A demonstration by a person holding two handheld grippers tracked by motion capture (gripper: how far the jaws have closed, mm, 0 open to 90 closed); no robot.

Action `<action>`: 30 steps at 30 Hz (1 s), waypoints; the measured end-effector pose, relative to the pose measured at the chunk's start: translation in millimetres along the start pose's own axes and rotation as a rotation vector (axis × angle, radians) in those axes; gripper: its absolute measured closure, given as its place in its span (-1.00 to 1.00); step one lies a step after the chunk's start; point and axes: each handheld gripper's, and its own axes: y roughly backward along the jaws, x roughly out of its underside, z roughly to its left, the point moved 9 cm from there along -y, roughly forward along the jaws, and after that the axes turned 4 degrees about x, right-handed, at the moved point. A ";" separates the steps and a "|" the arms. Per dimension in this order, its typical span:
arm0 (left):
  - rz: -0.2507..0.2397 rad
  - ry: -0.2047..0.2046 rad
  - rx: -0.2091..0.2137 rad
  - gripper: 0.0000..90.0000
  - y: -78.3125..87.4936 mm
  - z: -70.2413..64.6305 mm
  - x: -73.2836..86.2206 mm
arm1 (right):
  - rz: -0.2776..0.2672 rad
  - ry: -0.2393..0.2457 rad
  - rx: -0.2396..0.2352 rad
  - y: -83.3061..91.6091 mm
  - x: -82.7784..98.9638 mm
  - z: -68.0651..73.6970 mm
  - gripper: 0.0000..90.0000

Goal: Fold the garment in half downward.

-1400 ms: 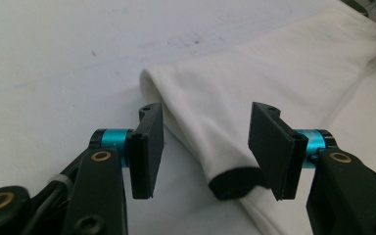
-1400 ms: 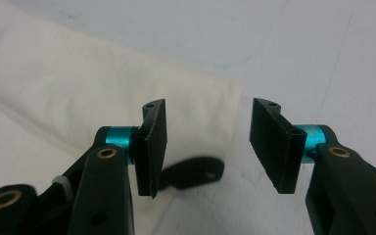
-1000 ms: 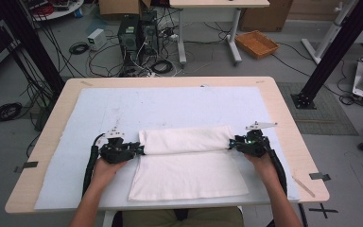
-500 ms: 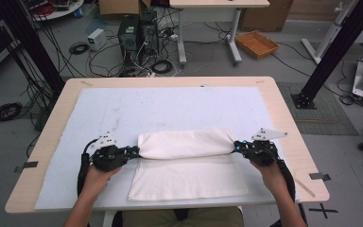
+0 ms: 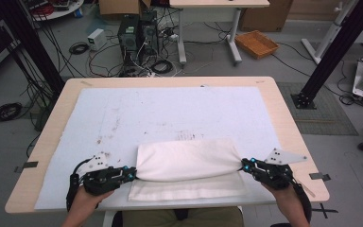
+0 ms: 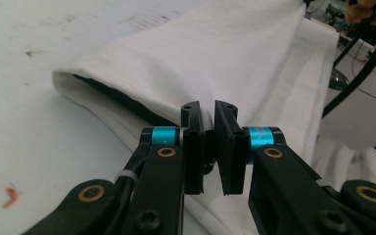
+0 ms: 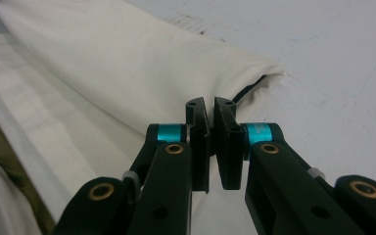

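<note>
Folded white cloth (image 5: 189, 163) spread across the near middle of the white mat (image 5: 170, 113), just short of the mat's near edge. Upper layer puffed and rounded, lifted into a long roll. Lower layer flat on the mat, showing as a paler strip on the near side of the roll. Left gripper (image 5: 133, 175) at the cloth's left end, over the mat's near-left part, pointing in toward the cloth. Jaws just closing, now nearly pressed together with only a thin slit between them, a fold of the upper layer pinched in that slit; in the left gripper view, a dark opening under the raised layer just beyond the fingertips. Right gripper (image 5: 244, 165) at the cloth's right end, over the mat's near-right part, also pointing inward. Pads pressed together on the edge of the same upper layer, cloth rising out of the narrow gap; in the right gripper view, the rounded corner of the roll just beyond the tips, bare mat past it. Left hand (image 5: 87, 201) and right hand (image 5: 286, 203) wrapped round the gripper bodies, coming in over the mat's near edge. Wooden table (image 5: 52, 127) showing as a rim all round the mat. Beyond the mat's far edge, on the floor, two dark computer towers (image 5: 137, 35) amid tangled cables, and a wicker tray (image 5: 256, 43) off past the mat's far right corner.
</note>
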 end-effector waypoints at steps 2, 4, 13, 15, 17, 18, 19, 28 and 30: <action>0.010 -0.007 0.010 0.82 1.5 -6.1 4.2 | -0.002 0.006 -0.009 4.4 3.0 5.4 0.90; 0.015 -0.013 0.022 0.83 3.8 -11.5 7.9 | -0.004 0.016 -0.019 9.6 6.4 11.4 0.90; 0.053 -0.009 0.081 0.83 11.1 -19.5 23.4 | 0.038 -0.015 -0.058 24.4 31.0 16.8 0.90; 0.046 -0.016 0.082 0.78 9.4 -18.8 21.3 | 0.060 -0.013 -0.065 23.1 35.0 17.4 0.87; 0.020 0.022 0.049 0.21 7.9 -12.5 13.9 | 0.062 -0.024 -0.067 20.2 33.1 16.4 0.50; 0.003 0.039 0.017 0.01 8.5 -6.6 8.6 | 0.052 -0.035 -0.057 18.7 29.6 14.4 0.34; -0.009 0.043 -0.026 -0.07 9.5 0.1 3.2 | 0.035 -0.044 -0.041 17.1 24.8 11.5 0.21; 0.000 0.088 -0.223 -0.18 -22.2 67.5 -40.8 | 0.051 -0.115 0.100 -37.0 -9.8 -37.5 -0.15; 0.050 0.105 -0.251 -0.18 -37.4 81.8 -38.4 | 0.076 -0.135 0.109 -57.0 -13.4 -46.5 -0.15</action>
